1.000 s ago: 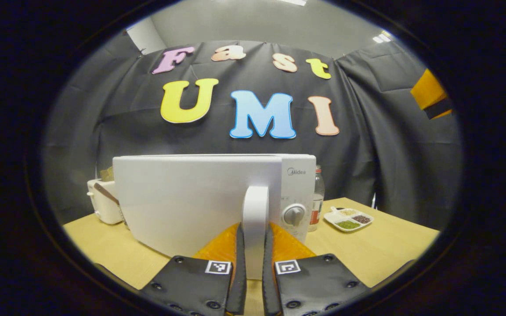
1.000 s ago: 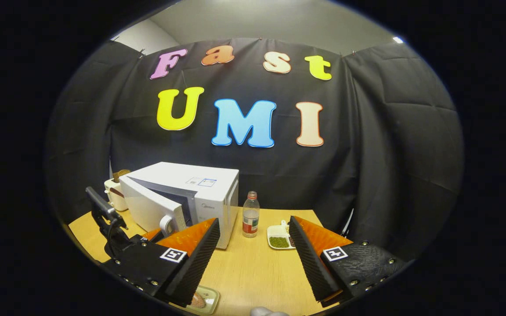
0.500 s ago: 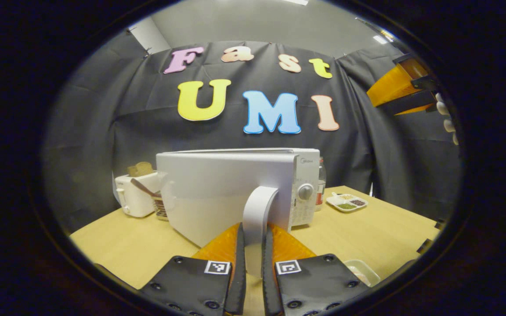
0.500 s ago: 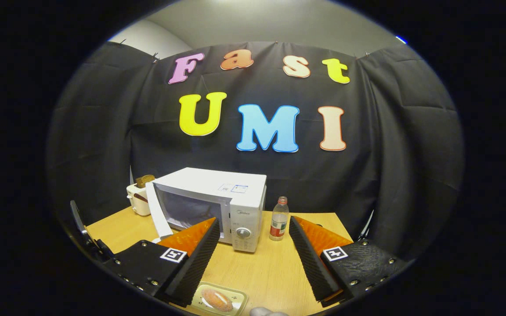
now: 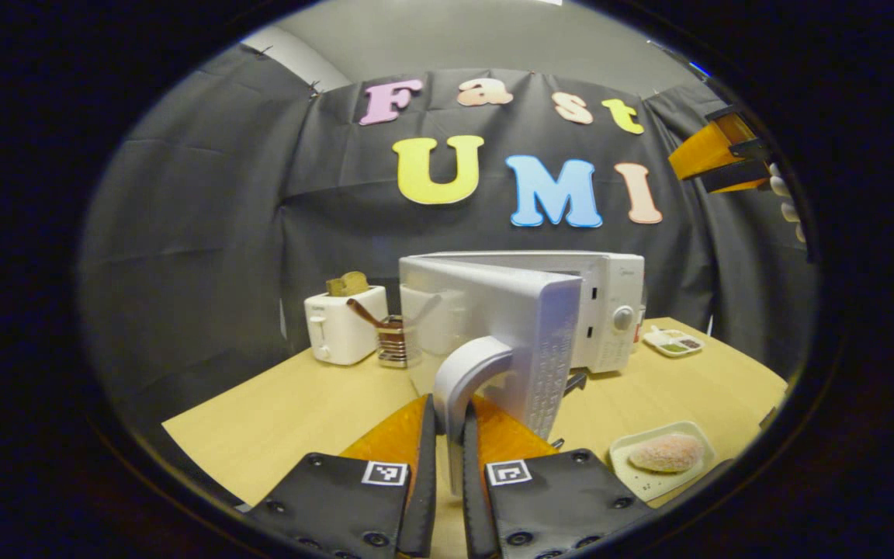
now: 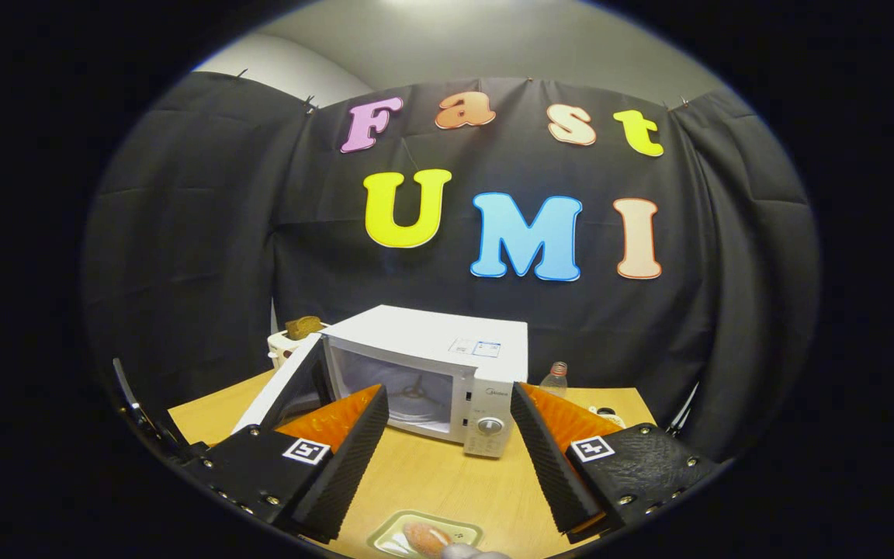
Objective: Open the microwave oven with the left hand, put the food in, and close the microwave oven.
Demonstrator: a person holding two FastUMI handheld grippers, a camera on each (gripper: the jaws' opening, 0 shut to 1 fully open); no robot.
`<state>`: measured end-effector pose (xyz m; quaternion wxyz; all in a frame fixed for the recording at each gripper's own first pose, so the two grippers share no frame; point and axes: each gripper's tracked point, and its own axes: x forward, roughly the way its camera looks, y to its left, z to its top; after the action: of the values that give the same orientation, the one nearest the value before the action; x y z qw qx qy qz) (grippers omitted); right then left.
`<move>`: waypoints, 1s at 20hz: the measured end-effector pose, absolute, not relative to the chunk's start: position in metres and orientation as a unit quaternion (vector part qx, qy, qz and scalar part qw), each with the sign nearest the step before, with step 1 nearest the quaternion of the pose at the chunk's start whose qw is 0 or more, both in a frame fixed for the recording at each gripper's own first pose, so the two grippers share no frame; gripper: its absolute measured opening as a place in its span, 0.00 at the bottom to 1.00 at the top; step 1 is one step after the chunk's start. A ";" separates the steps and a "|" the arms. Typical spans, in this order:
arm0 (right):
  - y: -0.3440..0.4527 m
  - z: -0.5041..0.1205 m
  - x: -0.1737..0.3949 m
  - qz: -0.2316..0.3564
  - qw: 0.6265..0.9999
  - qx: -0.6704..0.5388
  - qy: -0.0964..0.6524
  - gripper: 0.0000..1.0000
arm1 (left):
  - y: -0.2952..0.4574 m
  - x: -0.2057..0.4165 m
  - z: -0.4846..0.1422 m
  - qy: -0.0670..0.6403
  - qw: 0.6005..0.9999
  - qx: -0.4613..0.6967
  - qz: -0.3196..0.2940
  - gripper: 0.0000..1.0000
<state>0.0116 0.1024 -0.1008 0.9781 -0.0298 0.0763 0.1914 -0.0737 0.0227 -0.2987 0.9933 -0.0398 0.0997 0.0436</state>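
The microwave shows smooth, faintly glossy white plastic — as does its door handle; the table looks matt pale wood.

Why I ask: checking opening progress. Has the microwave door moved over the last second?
Yes. The door has swung outward from the microwave body, exposing the cavity, with the left gripper clamped on its handle.
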 end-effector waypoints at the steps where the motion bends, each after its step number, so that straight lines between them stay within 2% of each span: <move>1: 0.109 -0.101 0.010 0.197 0.977 -0.033 0.076 0.97 | 0.030 -0.077 -0.301 0.102 0.993 -0.045 0.046 0.23; 6: 0.131 -0.101 0.007 0.214 0.973 -0.042 0.078 0.97 | 0.055 -0.083 -0.303 0.103 0.993 -0.048 0.032 0.23; 9: 0.143 -0.101 0.005 0.219 0.972 -0.041 0.078 0.97 | 0.068 -0.085 -0.304 0.110 0.993 -0.039 0.004 0.23; 12: 0.152 -0.100 0.004 0.225 0.970 -0.038 0.080 0.97 | 0.089 -0.087 -0.308 0.125 0.991 -0.051 -0.006 0.27; 14: 0.155 -0.099 0.005 0.225 0.970 -0.037 0.079 0.96 | 0.095 -0.087 -0.311 0.136 0.990 -0.047 -0.008 0.42; 15: 0.157 -0.098 0.005 0.227 0.970 -0.037 0.080 0.97 | 0.101 -0.086 -0.311 0.141 0.989 -0.041 -0.008 0.44; 17: 0.158 -0.095 0.005 0.228 0.970 -0.035 0.078 0.96 | 0.104 -0.085 -0.311 0.148 0.989 -0.030 -0.013 0.87; 18: 0.159 -0.092 0.005 0.228 0.970 -0.035 0.076 0.96 | 0.104 -0.085 -0.309 0.143 0.989 -0.022 -0.009 1.00; 20: 0.159 -0.091 0.005 0.229 0.970 -0.037 0.076 0.97 | 0.109 -0.088 -0.308 0.148 0.989 -0.014 0.000 0.98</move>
<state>0.0045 0.1591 -0.0910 0.9698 -0.0371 0.0759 0.2288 -0.0883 0.1091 -0.3084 0.9889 -0.0135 0.1478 -0.0001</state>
